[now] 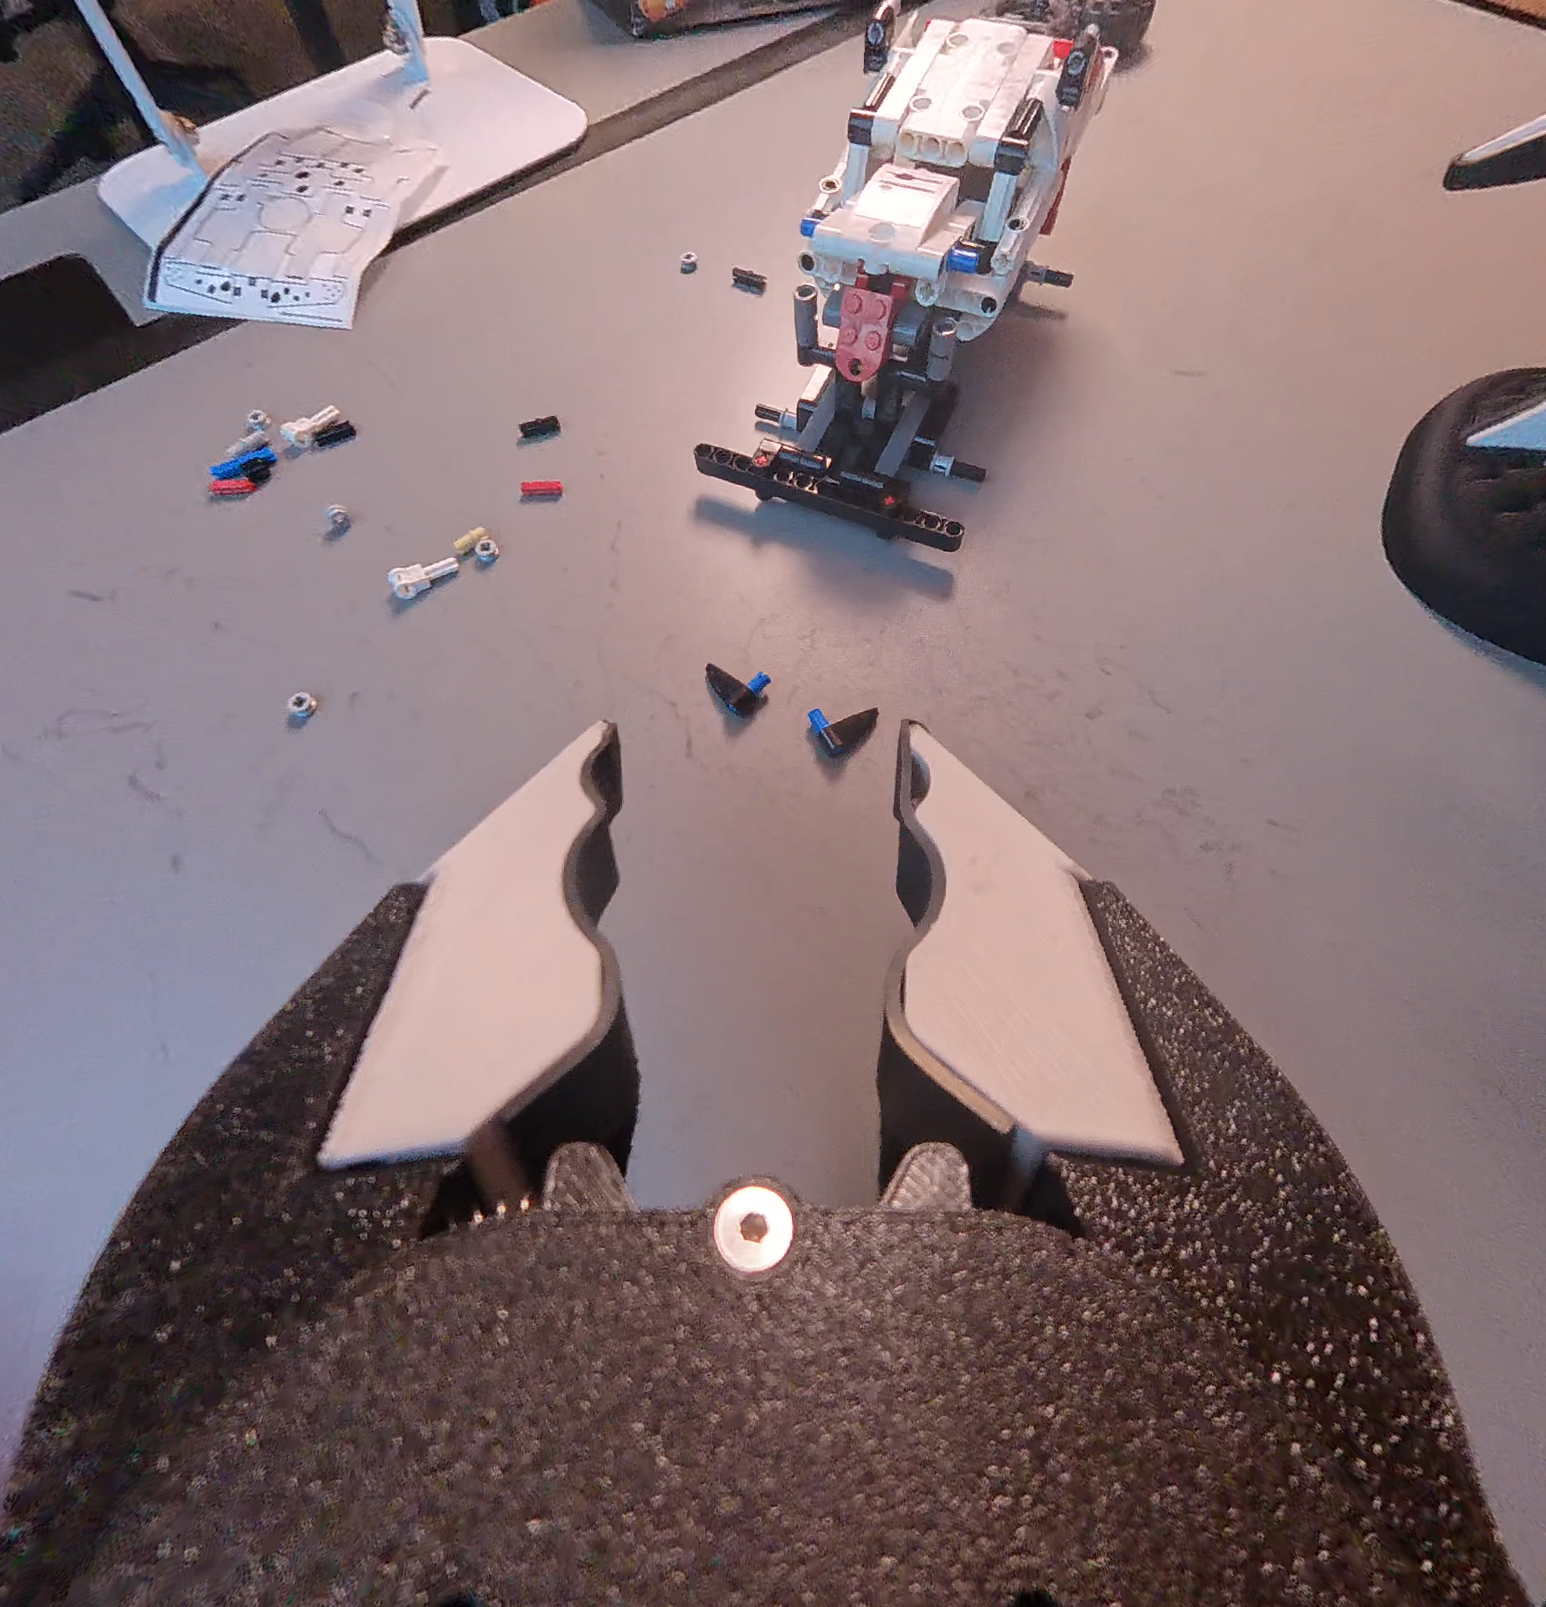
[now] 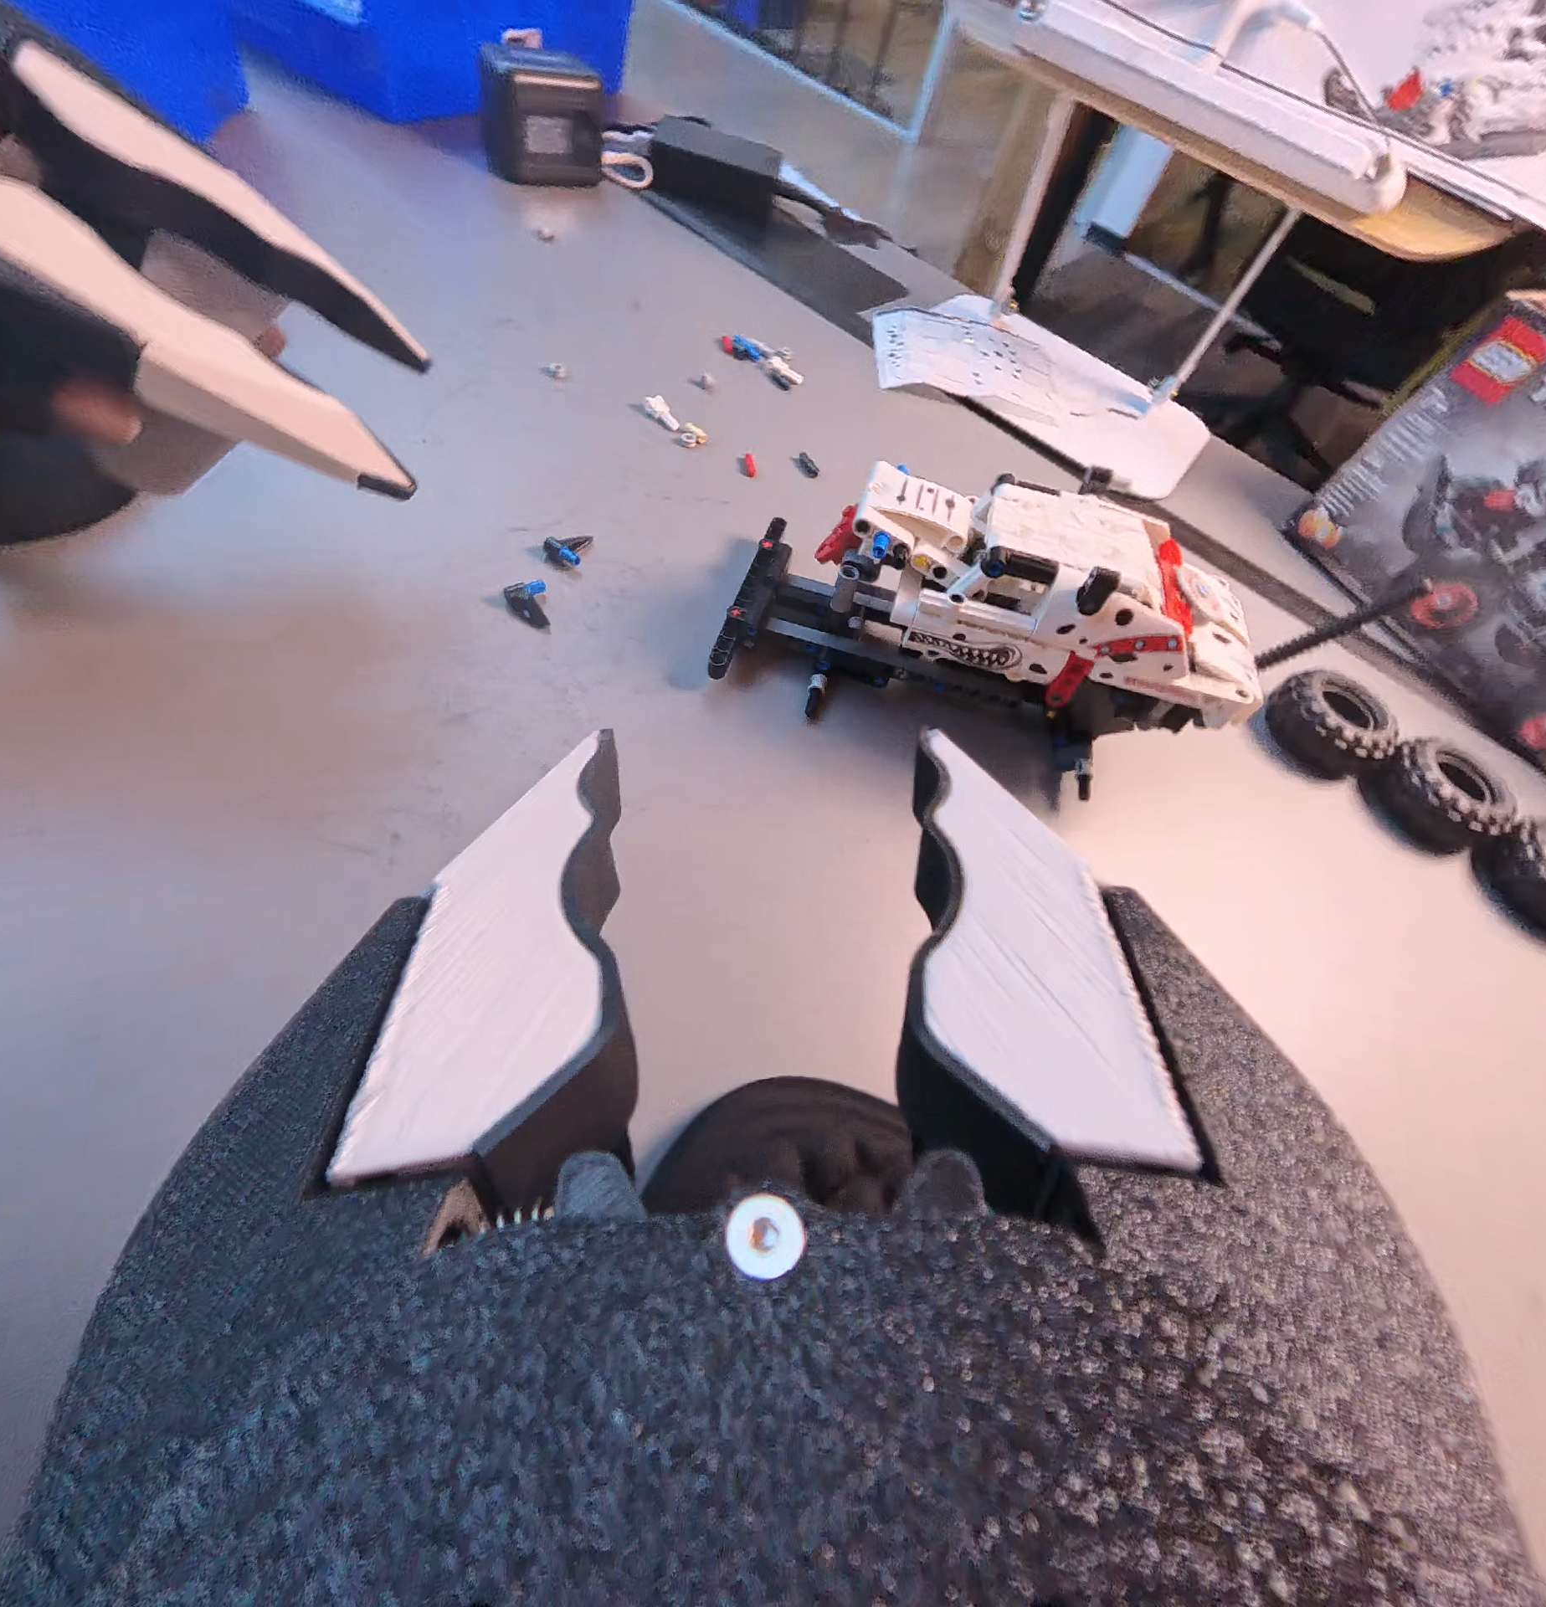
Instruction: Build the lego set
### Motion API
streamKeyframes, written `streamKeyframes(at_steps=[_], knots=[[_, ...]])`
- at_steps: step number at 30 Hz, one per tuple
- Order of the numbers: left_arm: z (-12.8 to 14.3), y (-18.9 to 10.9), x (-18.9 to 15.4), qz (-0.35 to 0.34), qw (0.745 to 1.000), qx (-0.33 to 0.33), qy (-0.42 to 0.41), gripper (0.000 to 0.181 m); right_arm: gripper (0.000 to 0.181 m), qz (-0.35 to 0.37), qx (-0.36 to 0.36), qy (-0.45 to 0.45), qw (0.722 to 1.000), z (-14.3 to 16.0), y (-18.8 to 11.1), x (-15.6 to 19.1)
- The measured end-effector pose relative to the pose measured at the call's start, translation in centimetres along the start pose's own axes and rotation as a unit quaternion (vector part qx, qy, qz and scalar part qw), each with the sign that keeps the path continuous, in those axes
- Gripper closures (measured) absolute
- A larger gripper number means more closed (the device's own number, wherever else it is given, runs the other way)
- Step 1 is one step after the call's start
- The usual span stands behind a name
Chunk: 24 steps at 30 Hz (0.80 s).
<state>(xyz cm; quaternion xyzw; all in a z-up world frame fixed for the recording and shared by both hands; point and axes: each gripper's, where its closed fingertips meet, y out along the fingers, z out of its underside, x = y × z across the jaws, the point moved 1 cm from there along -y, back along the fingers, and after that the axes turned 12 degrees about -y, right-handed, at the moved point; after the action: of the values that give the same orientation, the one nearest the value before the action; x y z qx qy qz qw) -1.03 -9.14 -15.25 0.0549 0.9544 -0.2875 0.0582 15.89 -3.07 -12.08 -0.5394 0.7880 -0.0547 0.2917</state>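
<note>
The half-built truck (image 1: 917,252) sits on the table (image 1: 1186,783), far from both grippers. Two black-and-blue pieces (image 1: 739,691) lie just beyond the left gripper (image 1: 756,756), which is spread wide, holding nothing. The right gripper (image 2: 765,765) likewise gapes, nothing in it. Tyres (image 2: 1439,791) sit right of the truck.

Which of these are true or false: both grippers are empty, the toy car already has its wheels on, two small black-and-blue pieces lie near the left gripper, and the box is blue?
1. Both grippers are empty. True: the left gripper and right gripper are open, holding nothing.
2. The car has its wheels on. False: the car has none; tyres lie beside it.
3. Two black-and-blue pieces lie near the left gripper. True.
4. The box is blue. False: the box is dark grey.
</note>
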Motion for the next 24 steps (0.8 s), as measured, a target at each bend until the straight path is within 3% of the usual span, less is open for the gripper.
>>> streamKeyframes(at_steps=[7, 11, 16, 20, 24], knots=[[0.7, -2.6, -1.8, -0.013, 0.998, -0.063, 0.001, 0.120, 0.096, 0.043, 0.026, 0.028, 0.998, 1.3, -1.1, 3.0], [1.4, -4.2, -3.0, -0.019, 0.996, -0.091, 0.006, 0.117, 0.098, 0.067, 0.010, 0.009, 0.998, 0.4, -3.0, 4.0], [1.8, -5.4, -3.9, -0.051, 0.991, -0.120, 0.004, 0.106, 0.109, 0.041, -0.067, 0.033, 0.996, -3.4, -4.5, 7.1], [2.5, -4.8, -3.8, -0.081, 0.990, -0.119, 0.007, 0.105, 0.116, 0.034, -0.088, 0.031, 0.995, -5.3, -4.1, 9.9], [3.0, -4.2, -3.2, -0.100, 0.989, -0.113, 0.008, 0.104, 0.116, 0.043, -0.079, 0.051, 0.995, -4.8, -3.1, 10.1]])
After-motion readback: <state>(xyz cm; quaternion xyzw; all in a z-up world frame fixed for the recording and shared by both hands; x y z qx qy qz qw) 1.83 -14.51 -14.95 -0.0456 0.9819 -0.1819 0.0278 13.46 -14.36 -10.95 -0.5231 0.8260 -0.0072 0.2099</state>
